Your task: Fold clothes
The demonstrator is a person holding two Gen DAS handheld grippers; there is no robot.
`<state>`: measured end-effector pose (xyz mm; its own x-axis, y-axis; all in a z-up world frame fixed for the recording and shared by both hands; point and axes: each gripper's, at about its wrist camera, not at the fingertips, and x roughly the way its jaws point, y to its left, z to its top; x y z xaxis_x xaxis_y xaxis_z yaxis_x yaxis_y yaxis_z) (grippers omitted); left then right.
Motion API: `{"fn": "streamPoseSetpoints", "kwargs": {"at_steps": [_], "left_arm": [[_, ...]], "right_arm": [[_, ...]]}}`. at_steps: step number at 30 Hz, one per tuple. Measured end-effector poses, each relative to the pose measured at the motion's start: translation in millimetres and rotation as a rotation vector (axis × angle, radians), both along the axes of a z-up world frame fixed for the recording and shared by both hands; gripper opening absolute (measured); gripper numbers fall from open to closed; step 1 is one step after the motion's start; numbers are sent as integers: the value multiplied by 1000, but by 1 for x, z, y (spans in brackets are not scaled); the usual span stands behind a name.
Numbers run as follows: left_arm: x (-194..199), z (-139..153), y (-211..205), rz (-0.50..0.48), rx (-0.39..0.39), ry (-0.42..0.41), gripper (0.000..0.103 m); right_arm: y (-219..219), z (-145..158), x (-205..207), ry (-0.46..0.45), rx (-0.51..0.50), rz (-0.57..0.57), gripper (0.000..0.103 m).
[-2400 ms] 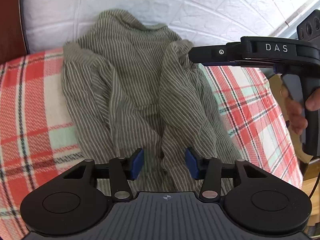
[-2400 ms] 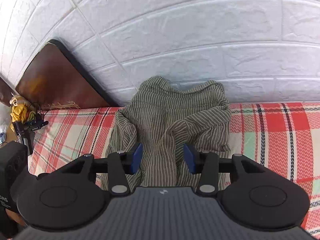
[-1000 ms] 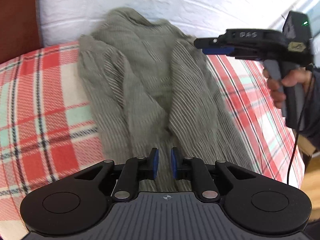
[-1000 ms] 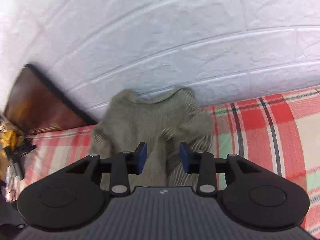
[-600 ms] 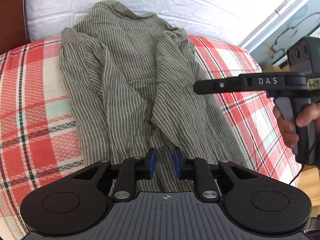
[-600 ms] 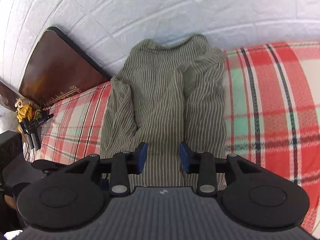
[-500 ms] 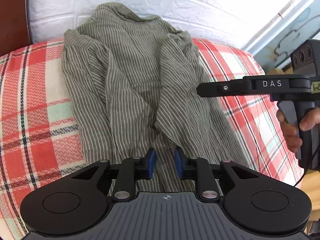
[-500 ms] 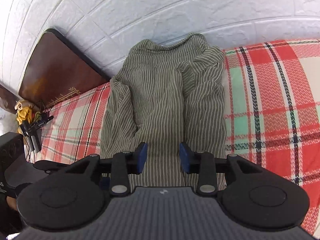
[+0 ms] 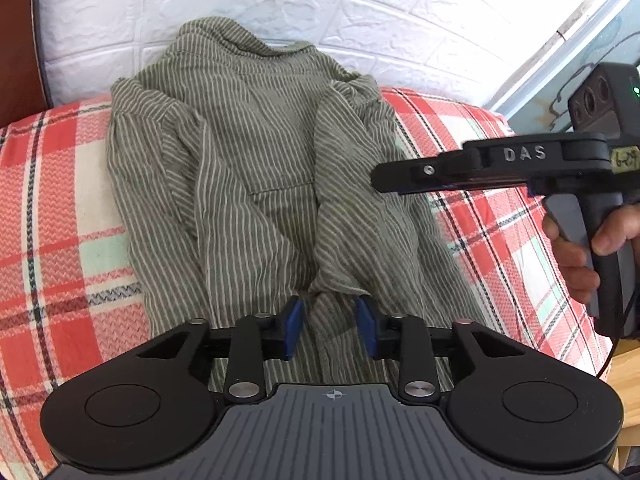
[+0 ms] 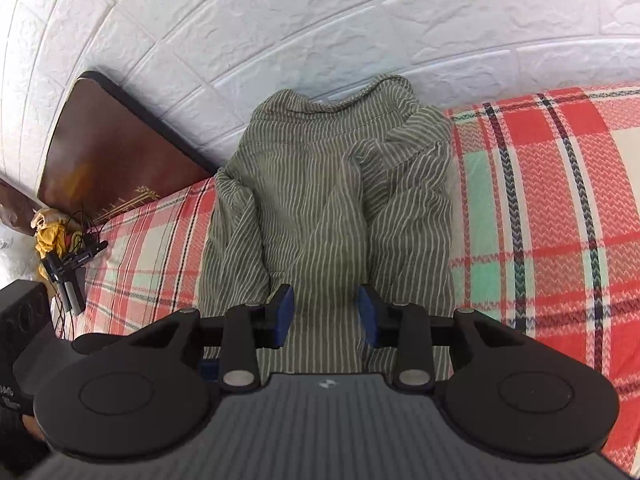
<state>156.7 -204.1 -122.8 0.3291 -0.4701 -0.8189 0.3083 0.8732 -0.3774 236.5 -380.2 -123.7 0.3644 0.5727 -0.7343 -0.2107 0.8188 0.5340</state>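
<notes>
A grey-green striped shirt point(image 9: 256, 168) lies collar-up against the wall on a red plaid bedspread point(image 9: 56, 208), both sleeves folded in over the body. My left gripper point(image 9: 330, 332) is over the shirt's lower middle. Its jaws are closing, with a ridge of cloth near the right sleeve's cuff between the blue pads point(image 9: 294, 330), which do not press on it. My right gripper point(image 10: 324, 316) hovers open above the shirt point(image 10: 320, 200), nothing held. In the left wrist view, the right gripper point(image 9: 380, 178) reaches in from the right above the shirt's right edge.
A white brick wall point(image 10: 320, 20) stands right behind the collar. A brown headboard point(image 10: 104, 148) leans at the left, with cables and a yellow object point(image 10: 52, 236) below it. A hand point(image 9: 580, 248) holds the right gripper's handle. Bare bedspread point(image 10: 540, 220) extends to the right.
The right gripper has sunk a little toward the shirt and tilted. In the left wrist view the pads stand farther apart than half a second ago, and the shirt looks slightly nearer.
</notes>
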Motion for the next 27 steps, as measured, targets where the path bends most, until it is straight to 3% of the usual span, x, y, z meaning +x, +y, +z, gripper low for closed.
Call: {"fn": "streamPoseSetpoints", "kwargs": {"at_steps": [3,8,10,11,12,27], "left_arm": [[0,1,-2,-11,11,-5,7],[-2,4,1,2,11,-13,5],[-3,6,3,10,16,-16,5],[-3,6,4,14,19,-17,4],[-4,6,7,20,20,-16,3],[-7,-6,35,128,-13,21,2]], "right_arm": [[2,-2,7,-1,7,-9,41],[8,-5,21,-9,13,-13,41],[9,-7,26,-9,9,-15,36],[10,-8,29,-8,6,-16,22],[11,-9,31,-7,3,-17,2],[-6,-18,37,-9,-25,-100,2]]}}
